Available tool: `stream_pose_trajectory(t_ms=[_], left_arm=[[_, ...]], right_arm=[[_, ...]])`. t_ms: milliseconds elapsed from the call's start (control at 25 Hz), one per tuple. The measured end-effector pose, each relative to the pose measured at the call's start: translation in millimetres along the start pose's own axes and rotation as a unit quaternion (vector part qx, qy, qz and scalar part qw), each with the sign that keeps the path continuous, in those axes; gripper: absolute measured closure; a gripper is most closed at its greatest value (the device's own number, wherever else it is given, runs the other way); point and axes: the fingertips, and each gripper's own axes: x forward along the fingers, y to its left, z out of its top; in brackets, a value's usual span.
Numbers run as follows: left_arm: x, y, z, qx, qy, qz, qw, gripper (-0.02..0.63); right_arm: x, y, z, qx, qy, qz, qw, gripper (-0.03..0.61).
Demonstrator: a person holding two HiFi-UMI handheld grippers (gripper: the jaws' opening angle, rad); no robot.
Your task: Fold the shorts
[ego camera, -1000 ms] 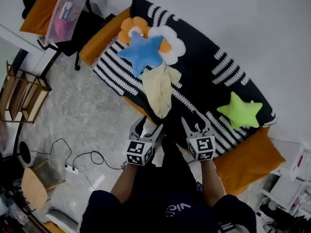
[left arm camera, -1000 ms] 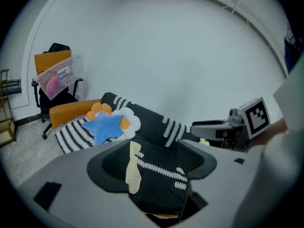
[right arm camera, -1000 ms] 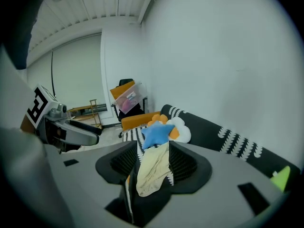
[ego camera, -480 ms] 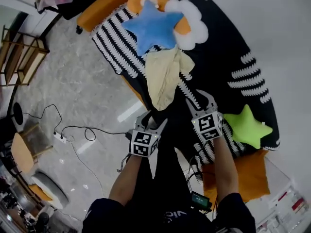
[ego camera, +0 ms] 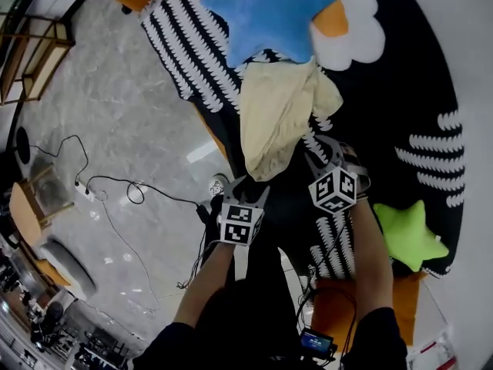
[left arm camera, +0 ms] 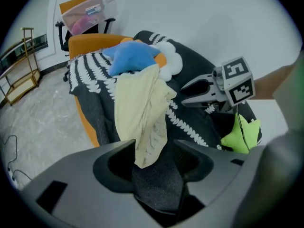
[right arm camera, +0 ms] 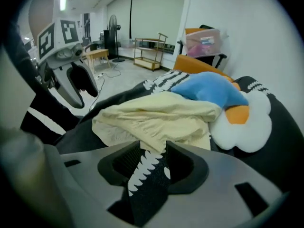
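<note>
**Bed edge: both tongs down at the shorts, nothing gripped yet**

The orange bed (ego camera: pixel 362 314), under its black blanket with white leaf-stripe pattern (ego camera: pixel 185 45), now fills the upper half of my head view, with the grey marble floor (ego camera: pixel 131 129) at 9 o'clock. A second ago I saw the whole bed from higher up, with both tongs raised close to my body. Since then I have leaned in and brought both down to the near edge of the bed.

The crumpled pale yellow fabric shorts (ego camera: pixel 277 118) have not moved. They lie on the blanket with their lower end hanging over the bed's edge. The blue star-shaped plush cushion (ego camera: pixel 269 10) sits on their top end at 12 o'clock, and the lime green star-shaped cushion (ego camera: pixel 408 233) lies well apart at 4 o'clock.

The left tongs (ego camera: pixel 248 190) sit just below the hanging end. They are spread and closing, and in their own view the tip of the fabric shows in the gap, but the pads do not press on it. The right tongs (ego camera: pixel 327 154) sit at the shorts' 4 o'clock side, partly spread, with the yellow edge at the far end of the gap and only blanket between the pads.

I judge the fold has not begun. This is the approach to take hold of the shorts, and the blue star cushion may drag when I pull them flat.
</note>
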Motion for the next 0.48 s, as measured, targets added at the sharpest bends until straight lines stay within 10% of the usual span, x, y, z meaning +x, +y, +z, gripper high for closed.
stream_pose_trajectory(t_ms=[480], left_arm=[[60,25,-57,-0.082,0.052,0.062,0.9934,0.436]], right_arm=[[81,5,-25,-0.153,0.038,0.009,0.987,0.435]])
